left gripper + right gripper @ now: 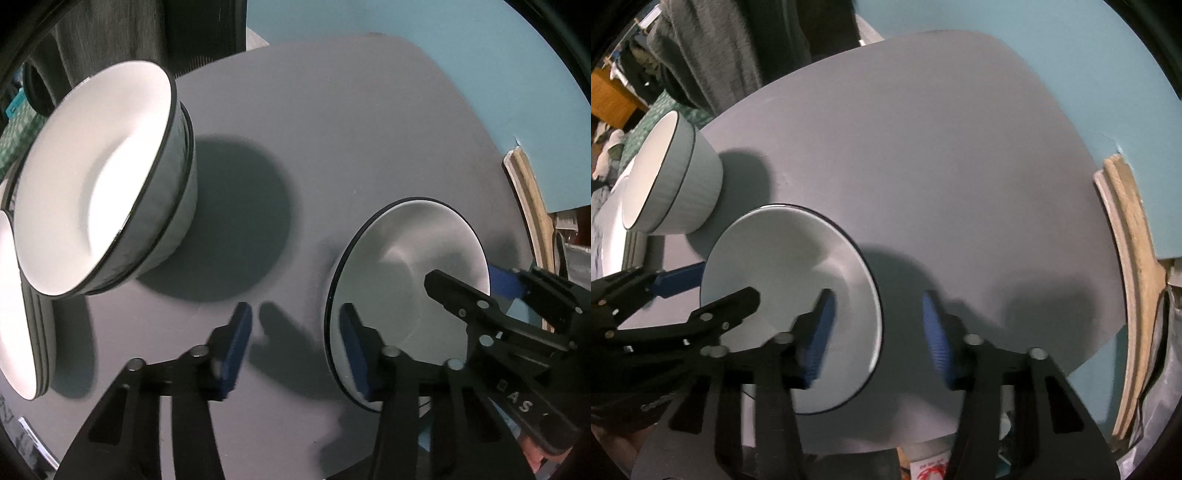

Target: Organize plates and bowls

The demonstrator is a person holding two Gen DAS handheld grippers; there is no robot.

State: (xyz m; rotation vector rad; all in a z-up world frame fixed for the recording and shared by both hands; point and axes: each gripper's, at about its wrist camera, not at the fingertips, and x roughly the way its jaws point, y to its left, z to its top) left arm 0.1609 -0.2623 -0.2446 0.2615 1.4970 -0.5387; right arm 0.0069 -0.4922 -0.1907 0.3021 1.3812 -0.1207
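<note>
My left gripper (295, 350) straddles the near rim of the shallow, dark-edged white bowl (406, 273) at lower right; jaws unclenched, pads clear of the rim. My right gripper (879, 336) straddles the opposite rim, likewise loose. Smooth grey bench (332, 129) lies open beyond; stacked ribbed bowls (99, 177) at upper left.
</note>
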